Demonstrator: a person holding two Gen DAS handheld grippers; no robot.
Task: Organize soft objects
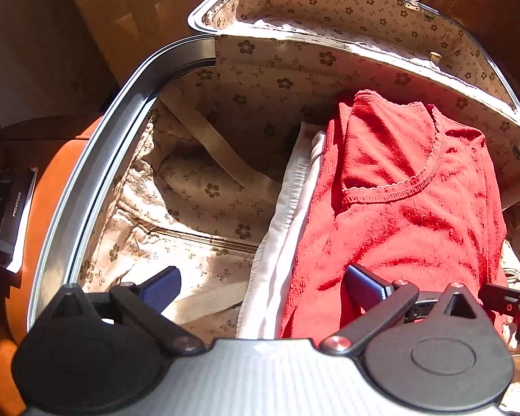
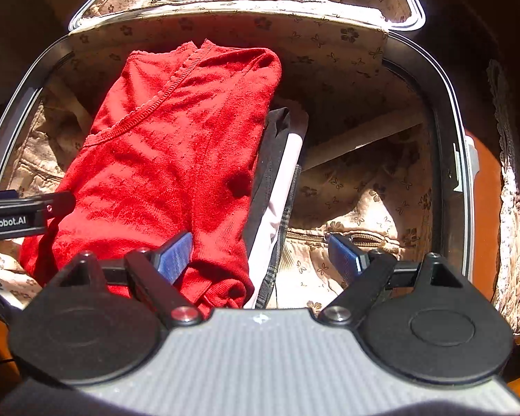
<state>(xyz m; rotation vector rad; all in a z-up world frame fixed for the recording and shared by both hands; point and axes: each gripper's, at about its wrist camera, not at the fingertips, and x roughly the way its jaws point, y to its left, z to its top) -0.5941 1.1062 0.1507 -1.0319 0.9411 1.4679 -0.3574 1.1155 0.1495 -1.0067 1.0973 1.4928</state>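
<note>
An open suitcase (image 1: 97, 159) (image 2: 447, 111) with beige flower-print lining holds a stack of folded clothes. A folded red knit top (image 1: 405, 208) (image 2: 170, 159) lies on top. Under it show a white garment (image 1: 287, 228) (image 2: 280, 194) and, in the right wrist view, a dark garment (image 2: 270, 145). My left gripper (image 1: 260, 286) stands open over the near left edge of the stack, nothing between its fingers. My right gripper (image 2: 263, 254) stands open over the near right edge, its left finger (image 2: 175, 253) above the red top. The left gripper's side shows at the right wrist view's left edge (image 2: 20, 213).
The suitcase lid (image 1: 346, 10) stands open behind the stack. Beige straps (image 1: 208, 142) (image 2: 360, 135) and a zip pocket (image 2: 350, 237) line the floor on either side of the clothes. The case rests on an orange seat (image 1: 48, 187). A dark box (image 1: 7, 215) lies to the left.
</note>
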